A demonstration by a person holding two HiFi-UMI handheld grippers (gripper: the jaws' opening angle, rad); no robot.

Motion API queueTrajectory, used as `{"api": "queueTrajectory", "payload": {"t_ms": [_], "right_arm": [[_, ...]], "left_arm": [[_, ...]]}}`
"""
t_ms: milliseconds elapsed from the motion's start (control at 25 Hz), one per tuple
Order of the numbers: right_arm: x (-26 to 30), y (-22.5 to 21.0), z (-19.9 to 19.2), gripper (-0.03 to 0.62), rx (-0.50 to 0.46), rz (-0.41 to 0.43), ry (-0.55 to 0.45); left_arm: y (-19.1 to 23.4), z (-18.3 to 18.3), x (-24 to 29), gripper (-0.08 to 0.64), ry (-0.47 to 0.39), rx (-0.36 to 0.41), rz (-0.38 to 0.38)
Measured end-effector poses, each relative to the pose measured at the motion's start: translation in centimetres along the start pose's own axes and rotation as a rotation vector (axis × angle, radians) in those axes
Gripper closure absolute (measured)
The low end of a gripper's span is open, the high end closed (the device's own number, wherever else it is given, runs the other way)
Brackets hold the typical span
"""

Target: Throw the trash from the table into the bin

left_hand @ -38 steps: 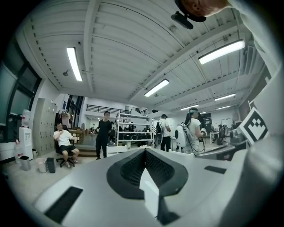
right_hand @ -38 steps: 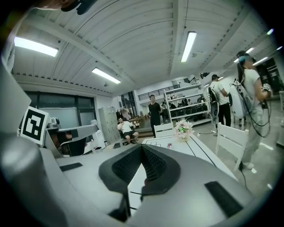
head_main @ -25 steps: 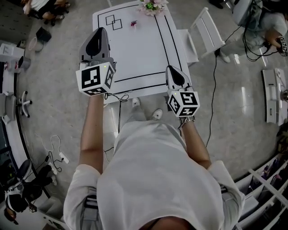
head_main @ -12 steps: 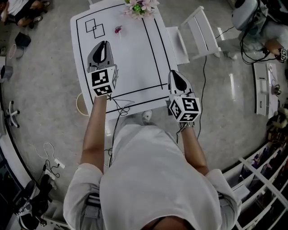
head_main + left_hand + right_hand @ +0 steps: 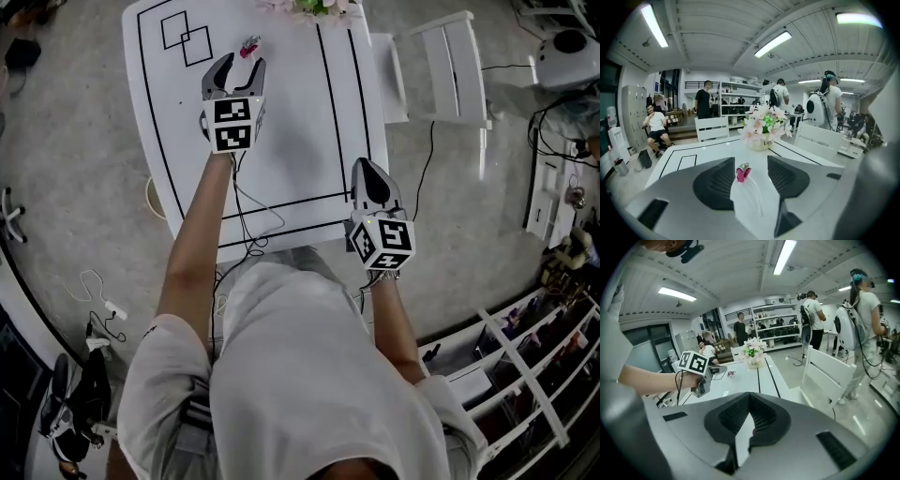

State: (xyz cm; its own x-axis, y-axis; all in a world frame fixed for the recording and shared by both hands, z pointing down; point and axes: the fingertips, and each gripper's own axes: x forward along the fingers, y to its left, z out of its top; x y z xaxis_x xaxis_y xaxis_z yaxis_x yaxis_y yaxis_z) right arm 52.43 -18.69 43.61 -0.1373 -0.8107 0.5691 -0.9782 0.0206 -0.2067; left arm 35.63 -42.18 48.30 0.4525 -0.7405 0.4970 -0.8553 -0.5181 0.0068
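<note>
Just beyond the jaws of the left gripper [image 5: 239,67], which have just been opening and stand wide on nothing, a pink wrapper [image 5: 742,173] lies on the white table [image 5: 309,141]; right gripper [image 5: 368,171] jaws closed together, empty.

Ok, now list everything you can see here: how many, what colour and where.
table: one, white with black lines, in front of the person
wrapper: one, pink, far part of the table, just ahead of the left gripper
flower pot: one, pink and white blooms, at the table's far edge
chairs: two, white, one right of the table, one beyond its far side
round container: one, pale, on the floor, half hidden under the table's left edge
bystanders: several, in the room beyond the table
left gripper: grey, over the table, jaws apart and just been opening, nothing gripped
right gripper: grey, over the table's near edge, jaws together
</note>
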Motion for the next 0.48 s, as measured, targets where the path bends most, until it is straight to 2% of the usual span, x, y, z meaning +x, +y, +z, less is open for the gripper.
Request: {"api": "queueTrajectory", "payload": {"t_ms": [240, 440, 480], "right_arm": [[0.7, -1.4, -1.5, 0.591, 0.018, -0.046, 0.050], [0.6, -1.9, -2.8, 0.591, 0.024, -0.060, 0.067], [0.4, -1.9, -2.8, 0.591, 0.026, -0.061, 0.067]], "left_arm": [[0.8, -2.9, 5.2, 0.353, 0.103, 0.053, 0.035], [2.1, -4.6, 6.7, 0.356, 0.163, 0.053, 0.117], [2.3, -4.6, 6.5, 0.400, 0.163, 0.055, 0.133]]}}
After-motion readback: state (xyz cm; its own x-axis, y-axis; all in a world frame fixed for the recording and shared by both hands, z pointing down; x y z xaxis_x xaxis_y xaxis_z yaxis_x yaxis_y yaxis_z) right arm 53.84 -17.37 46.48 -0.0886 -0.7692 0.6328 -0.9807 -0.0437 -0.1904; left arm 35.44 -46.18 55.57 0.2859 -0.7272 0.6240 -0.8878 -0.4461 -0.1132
